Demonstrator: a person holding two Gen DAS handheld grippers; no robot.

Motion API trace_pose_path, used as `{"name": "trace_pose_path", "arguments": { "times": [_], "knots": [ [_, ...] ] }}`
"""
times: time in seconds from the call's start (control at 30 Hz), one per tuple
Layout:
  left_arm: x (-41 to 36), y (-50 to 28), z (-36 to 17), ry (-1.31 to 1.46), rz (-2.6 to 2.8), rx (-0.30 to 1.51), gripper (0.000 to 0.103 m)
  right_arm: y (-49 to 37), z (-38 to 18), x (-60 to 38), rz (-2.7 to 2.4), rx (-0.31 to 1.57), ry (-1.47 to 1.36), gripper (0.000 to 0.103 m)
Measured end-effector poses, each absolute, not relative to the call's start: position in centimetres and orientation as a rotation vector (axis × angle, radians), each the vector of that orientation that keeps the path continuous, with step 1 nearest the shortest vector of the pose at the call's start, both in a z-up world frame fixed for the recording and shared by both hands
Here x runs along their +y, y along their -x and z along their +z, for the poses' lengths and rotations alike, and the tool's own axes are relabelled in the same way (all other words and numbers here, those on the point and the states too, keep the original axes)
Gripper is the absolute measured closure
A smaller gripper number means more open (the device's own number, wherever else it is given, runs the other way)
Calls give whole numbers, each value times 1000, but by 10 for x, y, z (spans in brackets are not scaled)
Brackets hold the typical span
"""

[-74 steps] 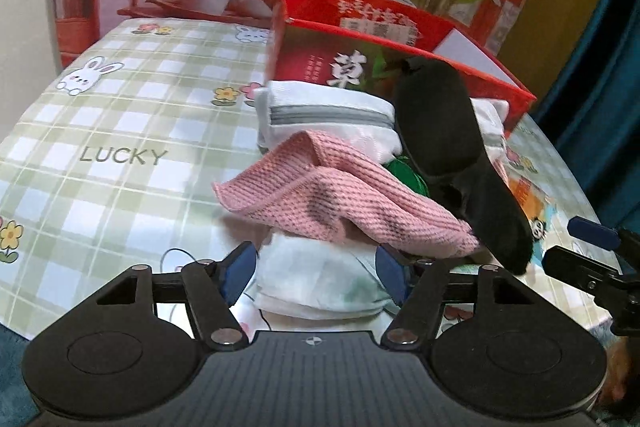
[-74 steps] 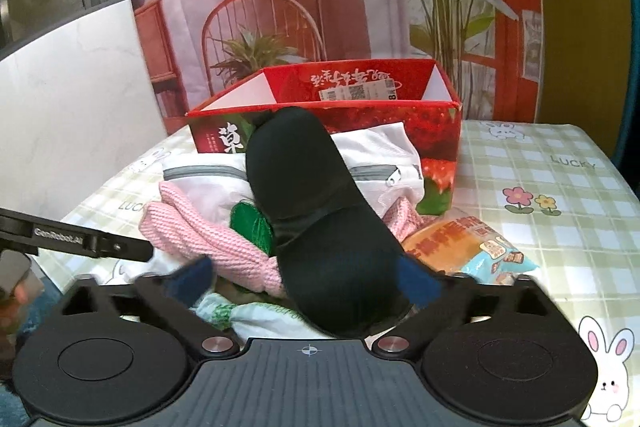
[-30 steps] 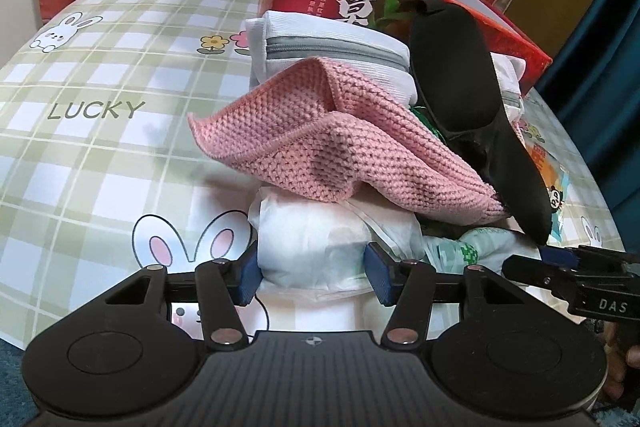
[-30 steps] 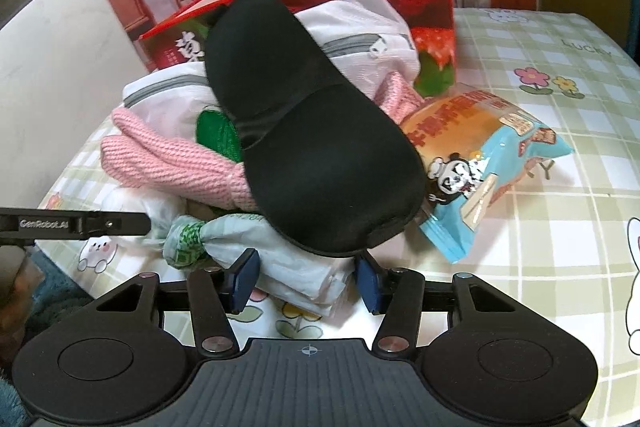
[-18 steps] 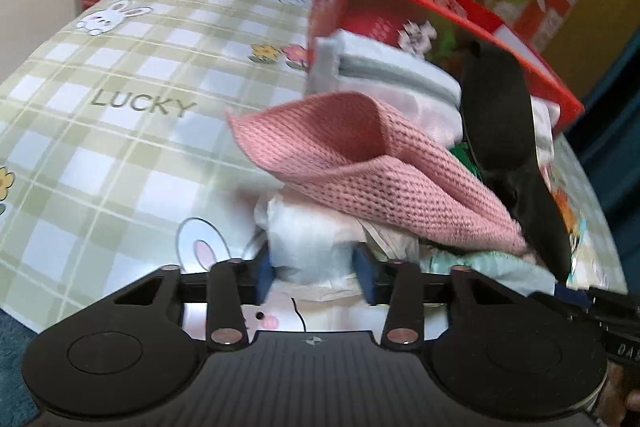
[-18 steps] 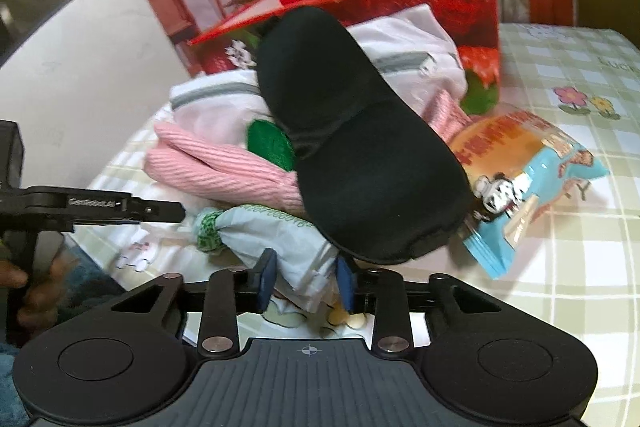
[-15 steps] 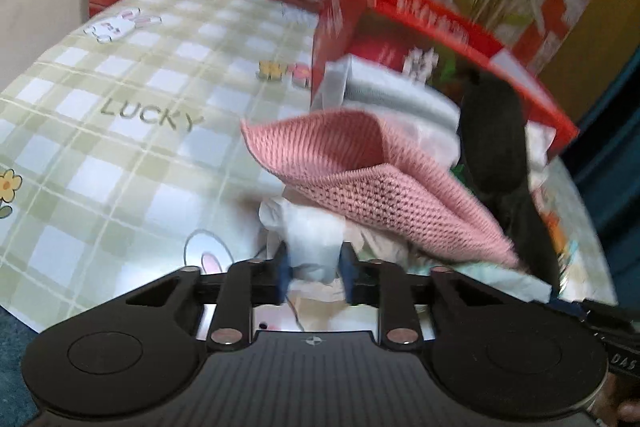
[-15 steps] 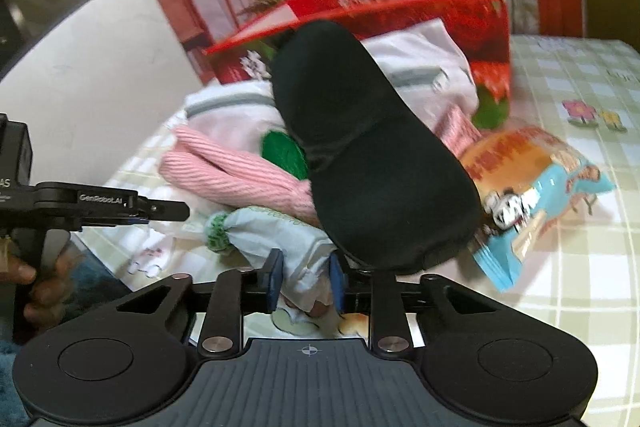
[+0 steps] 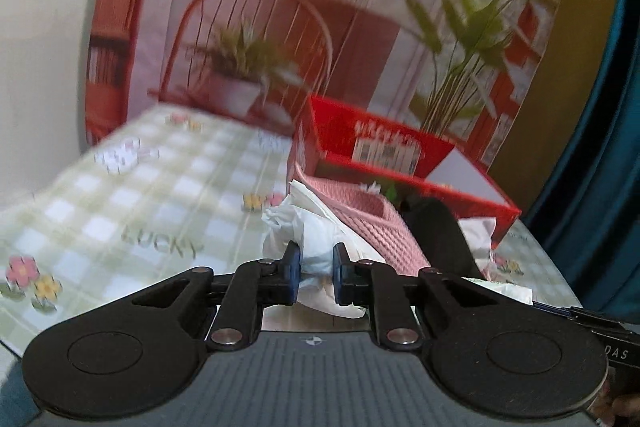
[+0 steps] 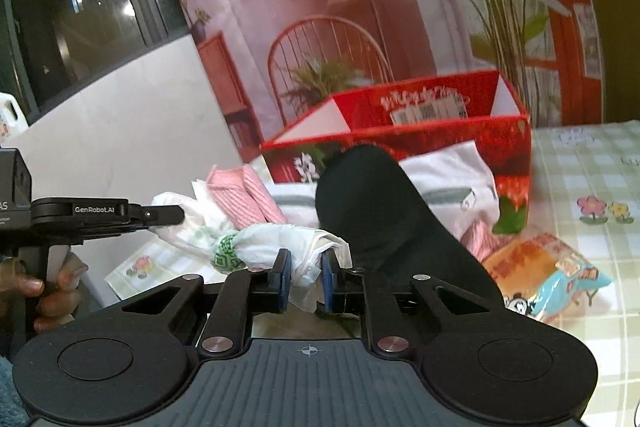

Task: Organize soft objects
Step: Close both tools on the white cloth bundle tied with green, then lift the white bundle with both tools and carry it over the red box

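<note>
A crumpled white plastic bag (image 9: pixel 316 239) with green print (image 10: pixel 256 239) is held at both ends. My left gripper (image 9: pixel 316 267) is closing, its pads pressing one end. My right gripper (image 10: pixel 303 277) is closing too, its pads pinching the other end. The bag hangs above the table between them. A pink knitted cloth (image 9: pixel 360 215) and a black padded soft piece (image 10: pixel 380 211) lie on and behind the bag. A white zip pouch (image 10: pixel 452 179) sits behind the black piece. The underside of the pile is hidden.
A red open cardboard box (image 10: pixel 400 131) stands just behind the pile. A blue and orange snack packet (image 10: pixel 548 267) lies to the right on the green checked tablecloth (image 9: pixel 160 207). A hand (image 10: pixel 44 291) holds the left gripper's handle at the table's near edge.
Both grippers went from open around the bag's ends to pinched on them, then rose and tilted up. The bag came off the table with the pile on it.
</note>
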State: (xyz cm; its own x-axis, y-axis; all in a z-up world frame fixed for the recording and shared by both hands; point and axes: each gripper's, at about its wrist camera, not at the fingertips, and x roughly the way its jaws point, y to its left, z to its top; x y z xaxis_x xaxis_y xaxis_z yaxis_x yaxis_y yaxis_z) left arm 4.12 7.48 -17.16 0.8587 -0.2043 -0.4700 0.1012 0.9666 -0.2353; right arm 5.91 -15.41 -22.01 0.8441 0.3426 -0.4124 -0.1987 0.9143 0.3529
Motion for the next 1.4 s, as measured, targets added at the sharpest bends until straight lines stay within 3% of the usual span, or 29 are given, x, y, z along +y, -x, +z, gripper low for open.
{"name": "trace_pose_path", "arguments": {
  "times": [0.6, 1.1, 1.4],
  "knots": [
    [62, -65, -135, 124, -378, 391, 86, -72, -186, -169, 242, 388, -249, 89],
    [16, -189, -106, 92, -508, 413, 86, -152, -131, -210, 159, 320, -125, 89],
    [6, -260, -119, 128, -436, 523, 86, -228, -136, -219, 103, 395, -29, 89]
  ]
}}
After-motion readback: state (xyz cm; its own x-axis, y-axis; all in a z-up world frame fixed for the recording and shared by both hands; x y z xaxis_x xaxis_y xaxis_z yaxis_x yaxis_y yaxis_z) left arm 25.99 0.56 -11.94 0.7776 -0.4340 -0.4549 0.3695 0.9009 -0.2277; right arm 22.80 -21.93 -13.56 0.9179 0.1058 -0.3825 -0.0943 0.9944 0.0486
